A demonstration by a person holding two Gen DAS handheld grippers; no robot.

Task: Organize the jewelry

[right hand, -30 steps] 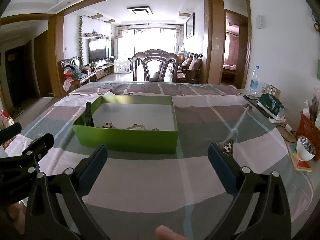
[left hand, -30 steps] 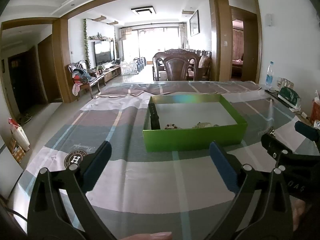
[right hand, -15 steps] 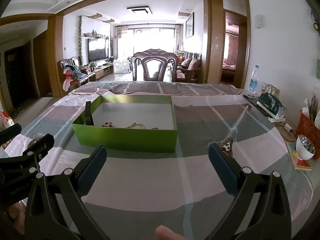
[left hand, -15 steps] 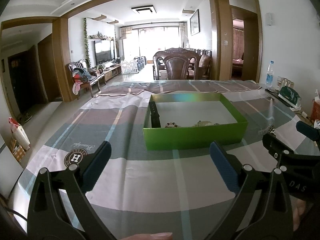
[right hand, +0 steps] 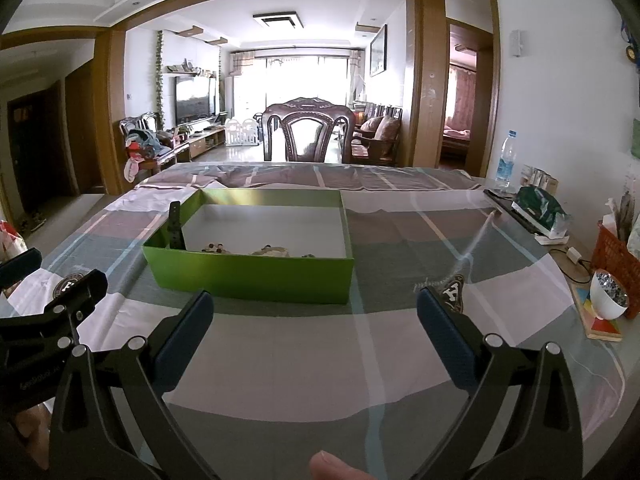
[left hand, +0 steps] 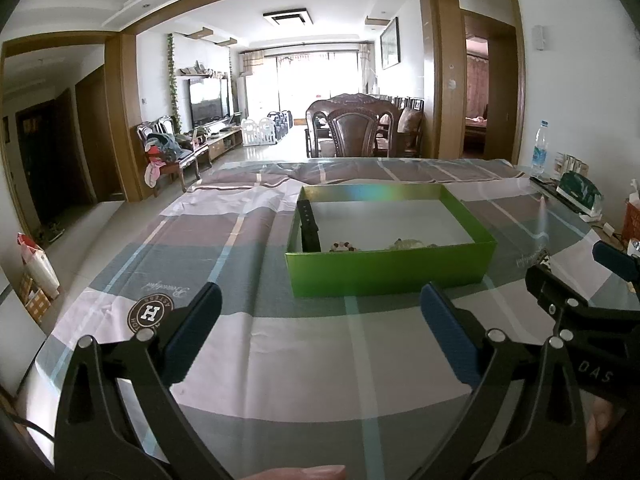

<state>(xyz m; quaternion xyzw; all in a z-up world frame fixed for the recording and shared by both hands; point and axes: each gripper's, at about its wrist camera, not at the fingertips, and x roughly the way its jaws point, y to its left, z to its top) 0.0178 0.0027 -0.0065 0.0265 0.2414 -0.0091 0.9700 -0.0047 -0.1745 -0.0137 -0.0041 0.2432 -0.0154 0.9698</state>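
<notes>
A green box [left hand: 390, 268] is sitting on the checked tablecloth [left hand: 304, 352], open at the top. Inside it, a black watch strap [left hand: 309, 226] is leaning against the left wall, and small pieces of jewelry [right hand: 266, 250] are lying along the near wall; a beaded piece [left hand: 343, 246] is just beside the strap. The left gripper [left hand: 320, 332] is hovering on the near side of the box with its jaws spread wide and holding nothing. The right gripper [right hand: 314, 330] is hovering there too, released and empty, nothing standing between it and the box. To the right of the box, well apart, a white bowl [right hand: 608, 294], an orange basket [right hand: 612, 254] and a water bottle [right hand: 505, 162] are standing near the wall. Beyond the box a dark wooden chair [right hand: 307, 134] is standing at the table's far side.
</notes>
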